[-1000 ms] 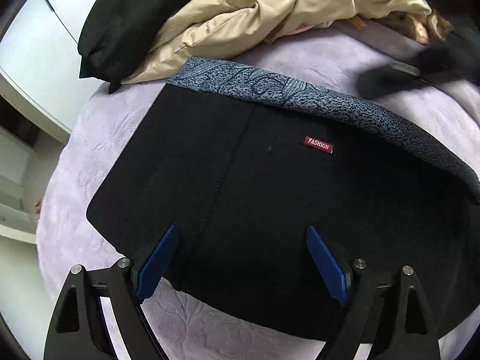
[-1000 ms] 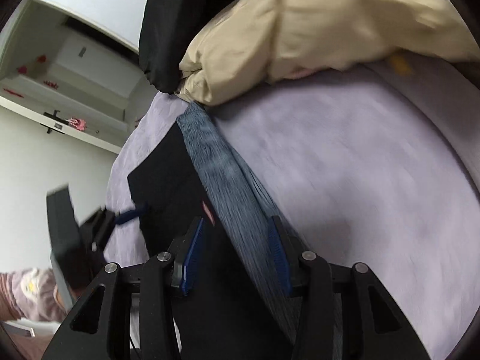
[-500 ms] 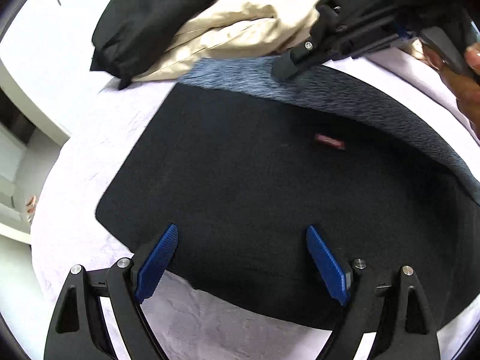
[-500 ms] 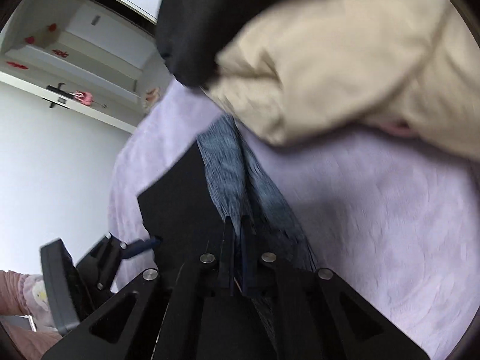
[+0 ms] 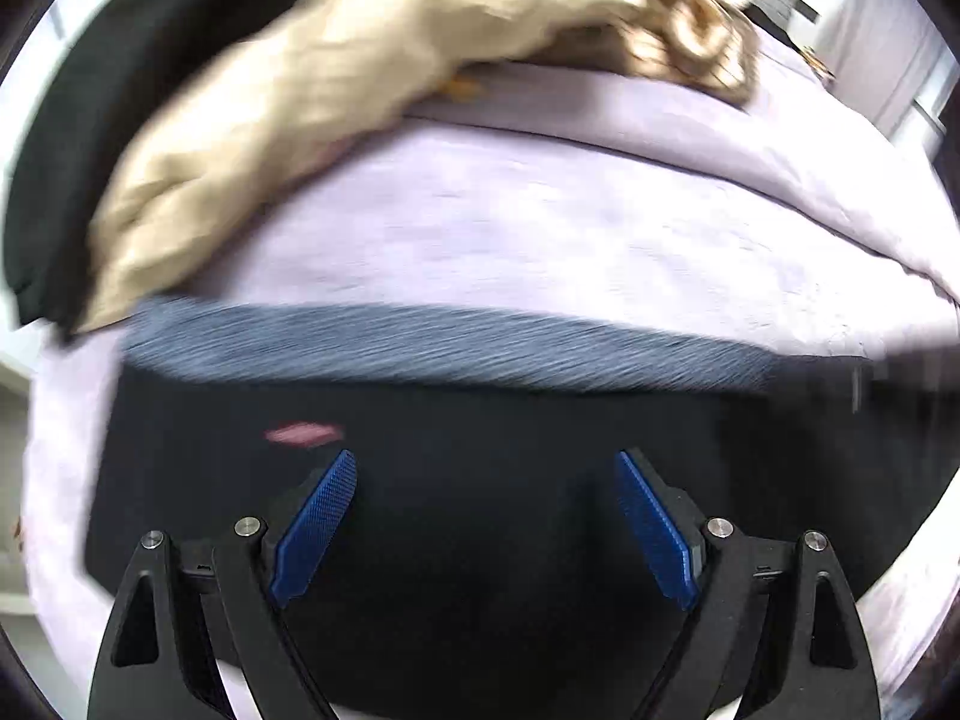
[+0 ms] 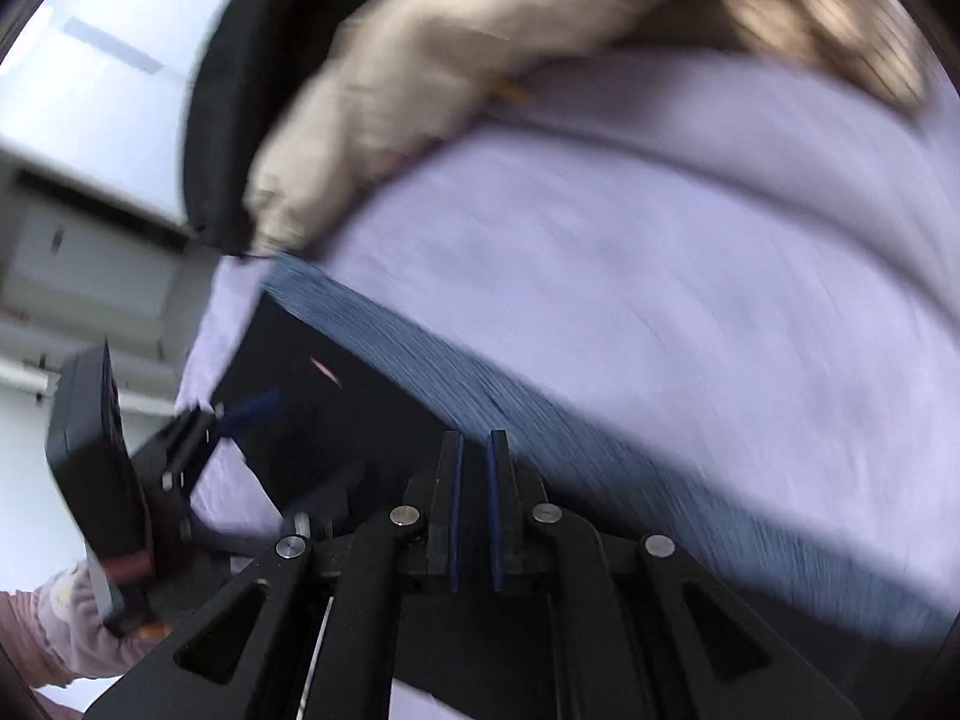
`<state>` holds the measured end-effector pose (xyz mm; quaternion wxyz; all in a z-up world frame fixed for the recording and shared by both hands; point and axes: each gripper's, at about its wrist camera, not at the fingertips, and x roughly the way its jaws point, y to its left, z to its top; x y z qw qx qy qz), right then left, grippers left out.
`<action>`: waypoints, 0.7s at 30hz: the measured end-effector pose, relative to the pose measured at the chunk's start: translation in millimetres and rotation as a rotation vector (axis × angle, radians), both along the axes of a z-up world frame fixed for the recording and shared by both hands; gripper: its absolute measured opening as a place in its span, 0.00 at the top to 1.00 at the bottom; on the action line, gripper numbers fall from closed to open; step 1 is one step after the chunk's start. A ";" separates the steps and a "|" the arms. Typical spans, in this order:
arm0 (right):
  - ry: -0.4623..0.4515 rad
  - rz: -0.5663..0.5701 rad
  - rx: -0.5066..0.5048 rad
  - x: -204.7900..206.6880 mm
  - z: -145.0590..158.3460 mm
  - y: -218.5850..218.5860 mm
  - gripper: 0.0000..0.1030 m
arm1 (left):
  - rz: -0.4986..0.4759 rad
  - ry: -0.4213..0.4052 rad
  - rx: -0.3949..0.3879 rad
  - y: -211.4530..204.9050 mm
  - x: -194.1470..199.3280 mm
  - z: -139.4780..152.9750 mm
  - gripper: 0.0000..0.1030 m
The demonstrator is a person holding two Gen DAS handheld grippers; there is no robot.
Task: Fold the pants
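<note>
Left wrist view: left gripper (image 5: 485, 468) spread above black pants (image 5: 480, 516); right gripper (image 6: 473, 444) apparently pinching their waistband (image 6: 540, 414)

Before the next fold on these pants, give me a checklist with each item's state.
1. Left gripper open over the black pants: ok.
2. Right gripper nearly closed at the grey-blue waistband; cloth between the pads: cannot tell.
3. Pants lying flat on the lilac bedspread: ok, as far as the blur shows.
4. Beige garment apart from the waistband: not ok, it touches or overlaps the far-left corner.
5. Pictures sharp enough to aim: not ok, both blurred.
</note>
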<state>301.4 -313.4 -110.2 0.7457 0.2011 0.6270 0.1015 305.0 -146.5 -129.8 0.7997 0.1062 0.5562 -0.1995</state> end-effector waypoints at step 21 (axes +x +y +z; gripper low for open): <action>0.096 -0.441 -0.157 -168.0 -42.9 -130.3 0.54 | 0.172 0.025 0.318 25.1 -52.0 -24.2 0.14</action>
